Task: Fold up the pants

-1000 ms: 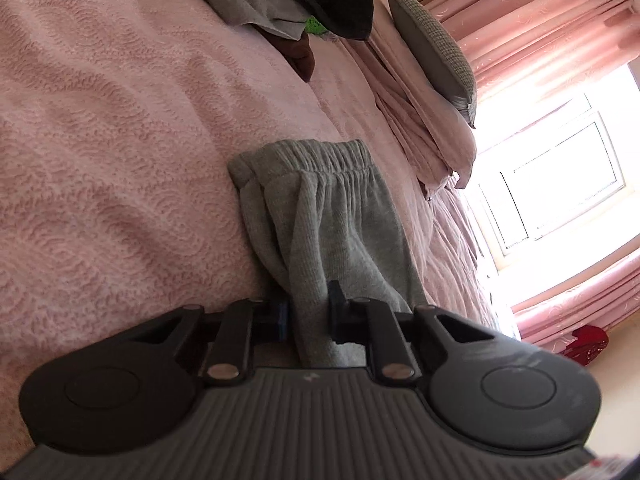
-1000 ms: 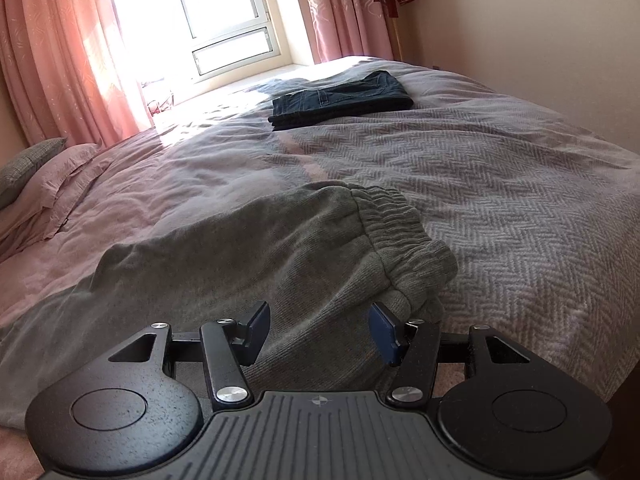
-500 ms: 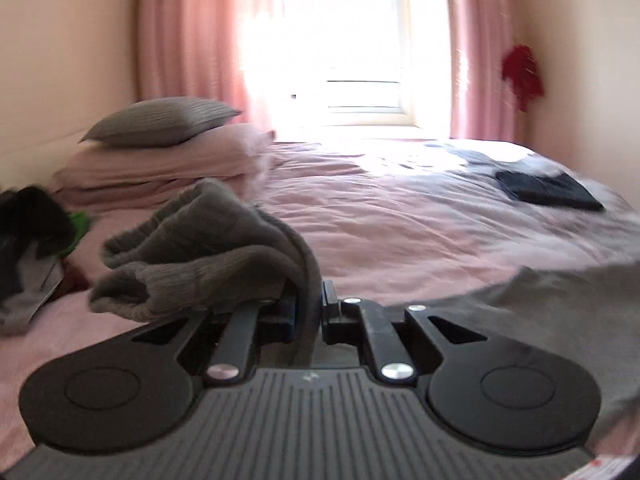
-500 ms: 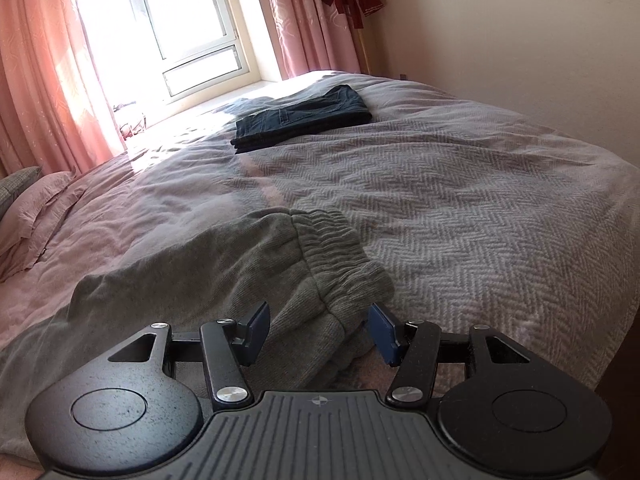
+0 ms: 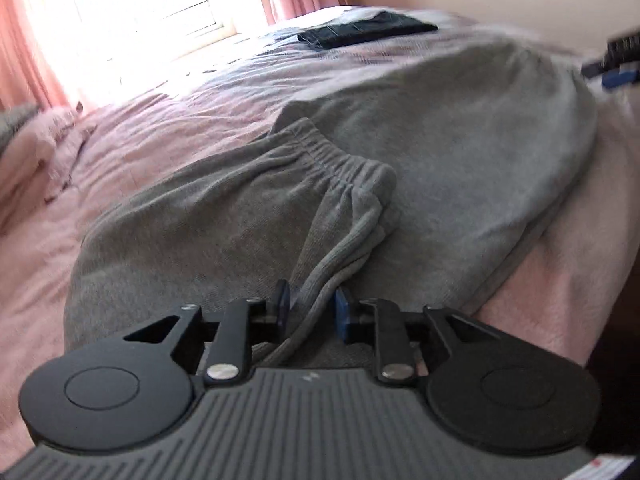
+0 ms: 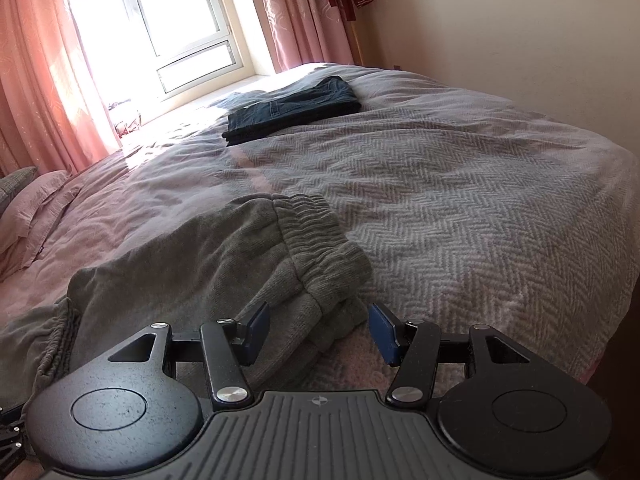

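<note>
Opening left gripper (image 5: 309, 312), seemingly freeing pants (image 5: 440, 152) | right gripper (image 6: 318, 330) fingers apart

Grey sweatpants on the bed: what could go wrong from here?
1. The left tongs are opening with a strip of the grey sweatpants between the pads; backing off too early may drag the folded cuff.
2. The right tongs stand open over the waistband, so nothing pins it.
3. The pants lie near the bed edge and could slide off.

Window (image 6: 160, 28) glare blown out; left view motion-blurred; fisheye edges bent, dark.
</note>
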The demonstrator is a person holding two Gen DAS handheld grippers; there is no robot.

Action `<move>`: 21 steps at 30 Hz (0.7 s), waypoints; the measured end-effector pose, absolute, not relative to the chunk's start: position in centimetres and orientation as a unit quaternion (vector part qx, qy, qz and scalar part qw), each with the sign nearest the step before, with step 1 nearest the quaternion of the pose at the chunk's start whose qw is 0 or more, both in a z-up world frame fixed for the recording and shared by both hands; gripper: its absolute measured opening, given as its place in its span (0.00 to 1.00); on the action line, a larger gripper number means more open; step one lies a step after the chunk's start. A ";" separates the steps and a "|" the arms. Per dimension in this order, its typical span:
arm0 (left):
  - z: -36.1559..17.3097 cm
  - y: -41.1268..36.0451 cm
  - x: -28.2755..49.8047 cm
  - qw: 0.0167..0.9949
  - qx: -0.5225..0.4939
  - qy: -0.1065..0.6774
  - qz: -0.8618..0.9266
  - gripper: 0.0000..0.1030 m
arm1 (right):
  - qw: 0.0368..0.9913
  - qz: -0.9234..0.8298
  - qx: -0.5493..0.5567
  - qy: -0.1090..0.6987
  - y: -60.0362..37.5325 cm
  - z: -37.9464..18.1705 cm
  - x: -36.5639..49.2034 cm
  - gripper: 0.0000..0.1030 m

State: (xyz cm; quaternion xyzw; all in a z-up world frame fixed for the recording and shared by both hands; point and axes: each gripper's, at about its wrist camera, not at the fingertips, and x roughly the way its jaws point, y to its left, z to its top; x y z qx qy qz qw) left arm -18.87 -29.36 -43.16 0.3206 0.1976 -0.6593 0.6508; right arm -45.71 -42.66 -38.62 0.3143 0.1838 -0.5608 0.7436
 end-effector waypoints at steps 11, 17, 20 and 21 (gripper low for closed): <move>-39.2 -23.8 -2.5 0.783 0.088 0.374 -0.489 0.35 | 0.810 -0.282 0.487 0.164 -41.7 -41.6 -33.0 0.51; -41.5 -19.3 1.5 0.765 0.014 0.458 -0.452 0.35 | 0.762 -0.208 0.586 0.184 -42.3 -44.9 -25.9 0.51; -42.3 -18.8 2.3 0.758 0.025 0.471 -0.451 0.35 | 0.740 -0.213 0.610 0.189 -42.7 -46.1 -24.4 0.50; -42.5 -18.9 2.5 0.754 0.031 0.472 -0.455 0.35 | 0.735 -0.223 0.610 0.195 -43.2 -46.3 -24.1 0.50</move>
